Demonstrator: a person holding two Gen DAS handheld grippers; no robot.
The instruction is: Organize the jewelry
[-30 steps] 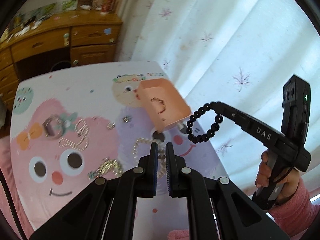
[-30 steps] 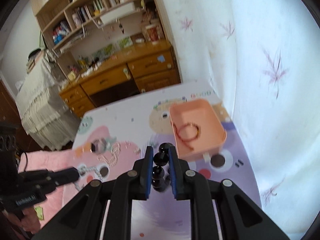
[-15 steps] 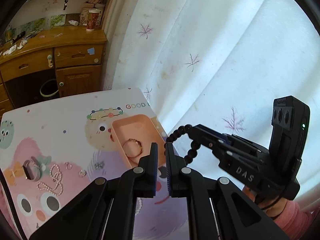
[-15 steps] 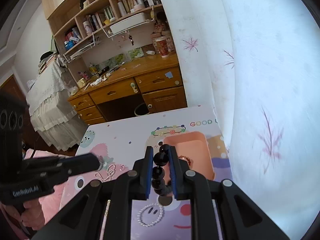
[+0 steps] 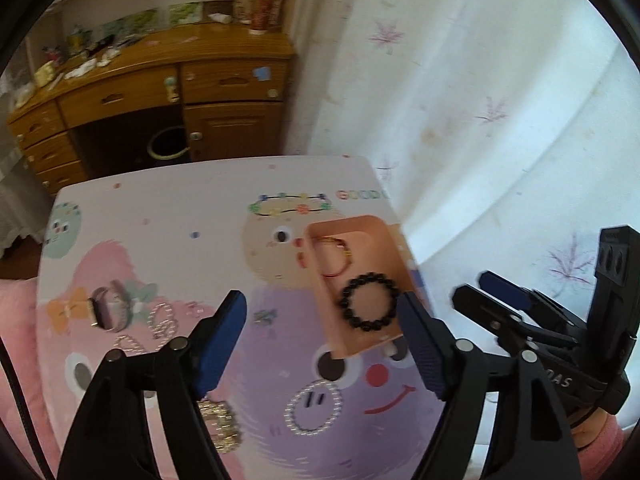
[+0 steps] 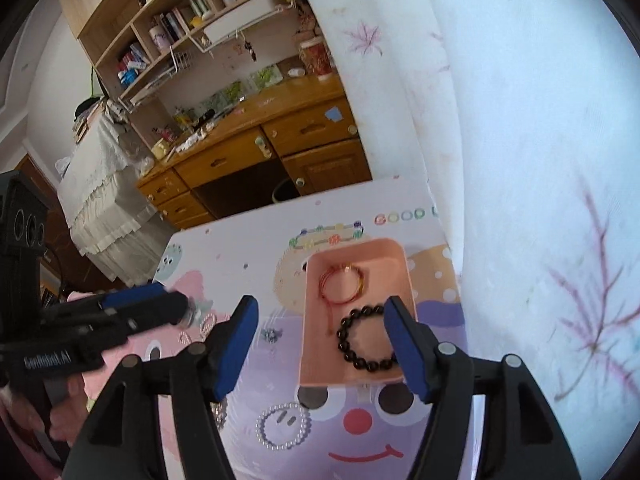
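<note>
A black bead bracelet (image 6: 366, 340) lies in the pink tray (image 6: 312, 364), beside a red and gold bangle (image 6: 341, 284); both show in the left wrist view too, the bracelet (image 5: 370, 302) and the tray (image 5: 384, 236). My right gripper (image 6: 320, 340) is open and empty above the tray's near end. My left gripper (image 5: 322, 340) is open and empty above the mat. A pearl bracelet (image 5: 313, 409), a silver chain (image 5: 162, 320), a gold chain (image 5: 220, 424) and a watch-like band (image 5: 110, 310) lie on the cartoon mat (image 5: 180, 232).
The table's right edge meets a white flowered curtain (image 5: 460, 120). A wooden desk (image 5: 160, 80) with drawers stands behind the table, shelves (image 6: 192, 12) above it. A small flower charm (image 6: 270, 334) lies on the mat left of the tray.
My right gripper opened and let go of the black bead bracelet, which now lies in the tray. My left gripper opened too. Both views swung back down toward the table.
</note>
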